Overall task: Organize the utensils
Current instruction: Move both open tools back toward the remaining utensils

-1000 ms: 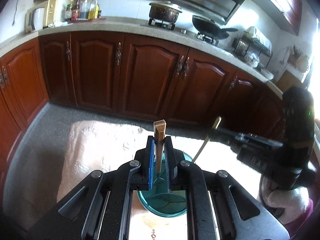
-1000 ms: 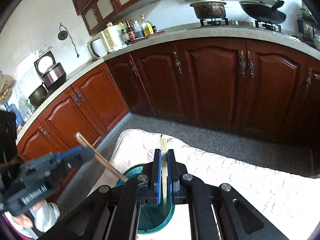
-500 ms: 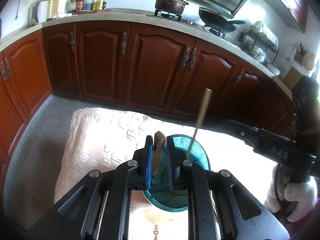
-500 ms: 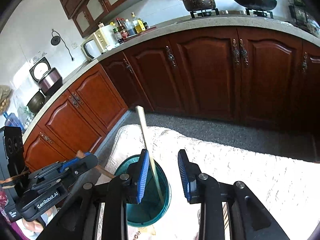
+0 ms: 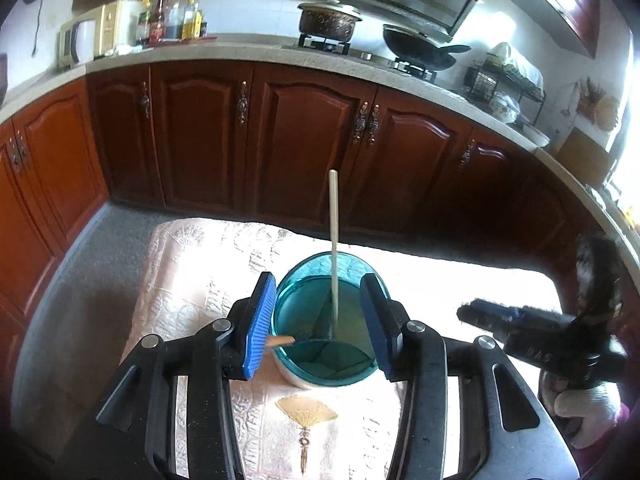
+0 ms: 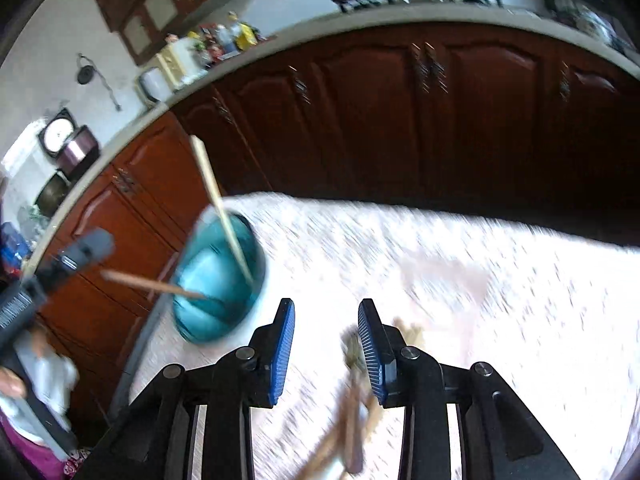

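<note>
A teal divided holder stands on the cloth-covered table. A pale chopstick stands upright in it, and a brown utensil leans against its left rim. My left gripper hangs over the holder, its jaws opening with nothing pressed between the pads. In the blurred right wrist view the holder sits to the left with the pale chopstick and the brown utensil in it. My right gripper is apart from the holder, jaws opening and bare, above several loose utensils on the cloth.
Dark red cabinets and a stone counter with a pot and a wok run behind the table. A grey floor lies left of the table. A gloved hand holds the other gripper at the right edge.
Both grippers let go of their utensils, which now rest in the teal holder. The left jaws spread wide over it. The right gripper swung away to the right and lower, toward the loose utensils.
</note>
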